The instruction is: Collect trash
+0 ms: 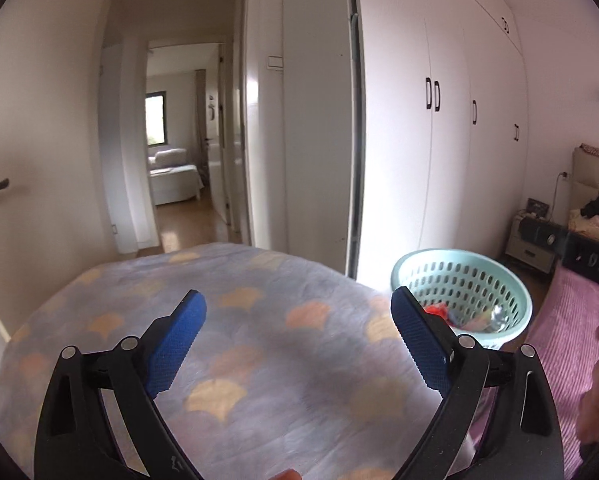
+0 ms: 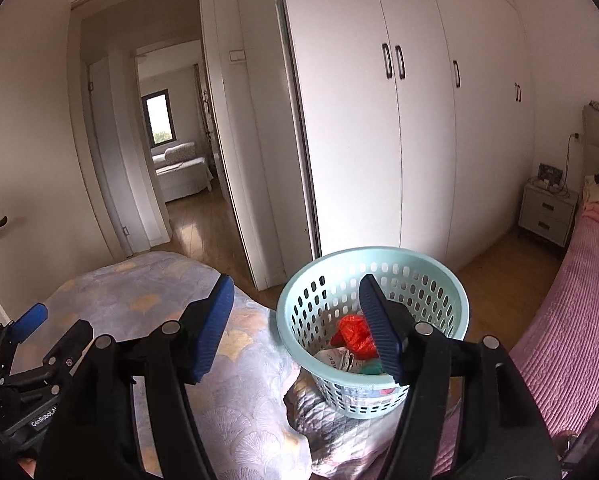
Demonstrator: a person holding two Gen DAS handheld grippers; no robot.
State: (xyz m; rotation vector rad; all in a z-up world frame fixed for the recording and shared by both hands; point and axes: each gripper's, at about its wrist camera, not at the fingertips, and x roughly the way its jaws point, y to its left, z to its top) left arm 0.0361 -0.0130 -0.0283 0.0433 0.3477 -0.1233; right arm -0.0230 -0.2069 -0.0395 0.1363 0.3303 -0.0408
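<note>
Basket: mint perforated basket (image 2: pixel 373 312) standing beside the patterned quilt (image 2: pixel 147 296), near the white wardrobe (image 2: pixel 379 140).
Contents: red plastic bag (image 2: pixel 353 334) on top, crumpled paper and a teal scrap beneath.
Left tool (image 1: pixel 299 344): released, jaws wide, nothing between, above quilt.
Right tool (image 2: pixel 297 332): released, empty, over the basket's rim.
Right view only: the contents sharp; bedside cabinet (image 2: pixel 547 212) unobstructed.
Left view only: contents blurred.

The left gripper (image 1: pixel 297 312) has its two blue fingers (image 1: pixel 177 344) spread wide, with nothing between them. The right gripper (image 2: pixel 295 300) is spread apart too and holds nothing. Both point forward, tipped a little down.
</note>
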